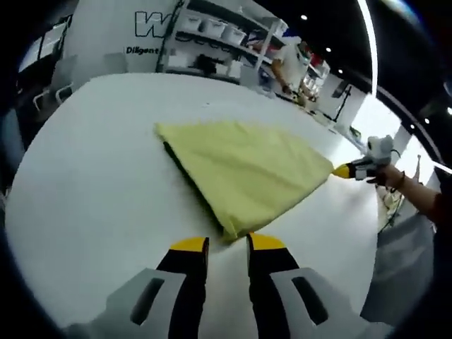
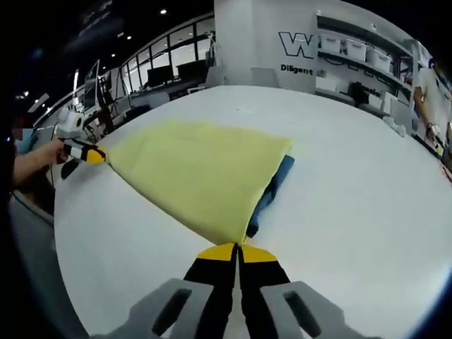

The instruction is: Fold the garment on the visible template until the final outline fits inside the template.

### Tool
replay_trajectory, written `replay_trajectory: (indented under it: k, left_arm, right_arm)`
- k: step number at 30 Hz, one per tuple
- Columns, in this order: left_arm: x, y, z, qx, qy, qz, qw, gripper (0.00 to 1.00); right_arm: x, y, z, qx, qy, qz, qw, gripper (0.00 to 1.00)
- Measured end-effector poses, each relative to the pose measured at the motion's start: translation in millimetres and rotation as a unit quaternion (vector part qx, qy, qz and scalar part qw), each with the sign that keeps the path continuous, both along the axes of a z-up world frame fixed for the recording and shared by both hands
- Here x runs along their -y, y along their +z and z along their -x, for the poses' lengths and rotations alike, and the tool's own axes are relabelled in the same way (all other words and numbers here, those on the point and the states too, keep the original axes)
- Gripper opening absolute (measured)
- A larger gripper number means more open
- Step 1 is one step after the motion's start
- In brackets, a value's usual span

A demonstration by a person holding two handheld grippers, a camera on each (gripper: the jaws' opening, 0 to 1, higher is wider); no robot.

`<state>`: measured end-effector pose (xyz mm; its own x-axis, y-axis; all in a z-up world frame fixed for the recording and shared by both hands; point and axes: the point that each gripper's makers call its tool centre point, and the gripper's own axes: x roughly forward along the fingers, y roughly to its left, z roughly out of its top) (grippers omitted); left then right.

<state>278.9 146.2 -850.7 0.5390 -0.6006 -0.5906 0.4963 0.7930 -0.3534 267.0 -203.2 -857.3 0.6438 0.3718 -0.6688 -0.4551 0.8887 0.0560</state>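
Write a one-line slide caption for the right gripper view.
Right gripper shut on a corner of the yellow garment on the white table; left gripper at its far corner.

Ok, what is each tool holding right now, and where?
Right tool pinches the yellow garment at its near corner. Left tool is open, its tips at the opposite corner, holding nothing.

Your yellow garment point(image 2: 201, 173) hides most of the dark blue template point(image 2: 272, 191), leaving just an edge strip. Wall lettering point(image 1: 152, 25) is cut off. Shelf bins point(image 2: 360, 49) are too small to read.
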Motion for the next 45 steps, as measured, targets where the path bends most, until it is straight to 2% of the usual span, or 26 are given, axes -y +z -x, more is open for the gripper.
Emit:
replay_trajectory:
  k: [3,9,12,15,16,18,20,21,23,25,26,28,29,30,31,33,35,39,42,45]
  left_arm:
    - [8.4,-0.2,1.5,-0.010,0.010,0.026,0.9996,0.15]
    - [7.9,-6.8,-4.7,-0.009,0.022,0.017,0.9996,0.03]
    - [6.8,-7.2,-3.8,0.015,-0.014,-0.009,0.9997,0.01]
    - [3.3,-6.1,-2.7,0.042,-0.061,-0.045,0.9962,0.01]
    - [2.2,-4.4,-2.6,0.061,-0.089,-0.064,0.9921,0.01]
    - [-1.0,-4.4,-0.8,0.077,-0.126,-0.102,0.9838,0.00]
    - [-0.4,-2.7,1.4,0.099,-0.178,-0.138,0.9693,0.00]
    - [-0.2,-2.3,1.6,0.102,-0.186,-0.142,0.9669,0.00]
    - [1.6,0.7,1.2,0.098,-0.188,-0.131,0.9685,0.00]
    - [-1.5,2.6,1.2,0.114,-0.223,-0.158,0.9552,0.00]
    - [-3.4,1.5,2.0,0.112,-0.229,-0.168,0.9522,0.00]
    - [-1.9,1.4,3.0,0.106,-0.226,-0.161,0.9550,0.00]
    - [-0.8,1.4,5.1,0.106,-0.235,-0.158,0.9533,0.00]
    - [-3.9,-1.6,8.3,0.105,-0.247,-0.177,0.9469,0.00]
    - [-3.4,-4.2,11.0,0.102,-0.253,-0.181,0.9449,0.00]
    - [-0.7,-6.7,15.1,0.098,-0.257,-0.179,0.9446,0.00]
    - [-0.5,-9.9,17.1,0.096,-0.262,-0.187,0.9420,0.00]
    - [-3.0,-11.0,15.4,0.084,-0.240,-0.175,0.9512,0.01]
    - [-7.3,-10.9,14.9,0.086,-0.237,-0.182,0.9503,0.00]
    - [-14.3,-10.2,16.6,0.081,-0.233,-0.183,0.9516,0.00]
  right_arm:
    - [0.0,-0.2,-0.1,0.000,-0.002,-0.001,1.0000,0.00]
    - [0.7,-0.5,-0.4,0.000,-0.003,-0.001,1.0000,0.00]
    - [1.5,0.4,-1.1,0.002,-0.003,0.000,1.0000,0.00]
    - [2.4,0.4,-1.5,0.002,-0.005,0.001,1.0000,0.00]
    - [2.9,0.0,-1.3,0.001,-0.005,0.001,1.0000,0.00]
    - [3.5,0.0,-0.8,0.001,-0.005,0.001,1.0000,0.00]
    - [4.1,0.1,0.1,0.000,-0.005,0.001,1.0000,0.00]
    - [4.2,0.2,0.3,0.000,-0.004,0.002,1.0000,0.00]
    - [4.8,-0.9,1.4,-0.004,-0.004,0.003,1.0000,0.00]
    - [6.0,-1.3,2.3,-0.004,-0.002,0.007,1.0000,0.00]
    - [6.7,-1.5,3.2,-0.005,-0.004,0.008,0.9999,0.00]
    - [7.4,-1.8,4.2,-0.008,-0.005,0.008,0.9999,0.00]
    - [14.3,-4.4,7.1,-0.016,-0.006,0.026,0.9995,0.00]
    - [22.1,-7.5,10.3,-0.024,-0.007,0.047,0.9986,0.00]
    - [21.0,-5.6,11.4,-0.023,-0.009,0.029,0.9993,0.00]
    - [15.7,0.8,13.8,-0.018,-0.015,-0.010,0.9997,0.00]
    - [16.1,2.3,17.4,-0.017,-0.007,-0.007,0.9998,0.00]
    - [7.2,4.6,25.2,-0.022,0.003,-0.022,0.9995,0.00]
    - [4.5,3.6,26.9,-0.024,0.005,-0.028,0.9993,0.00]
    - [2.9,4.9,26.8,-0.029,-0.013,-0.047,0.9984,0.00]
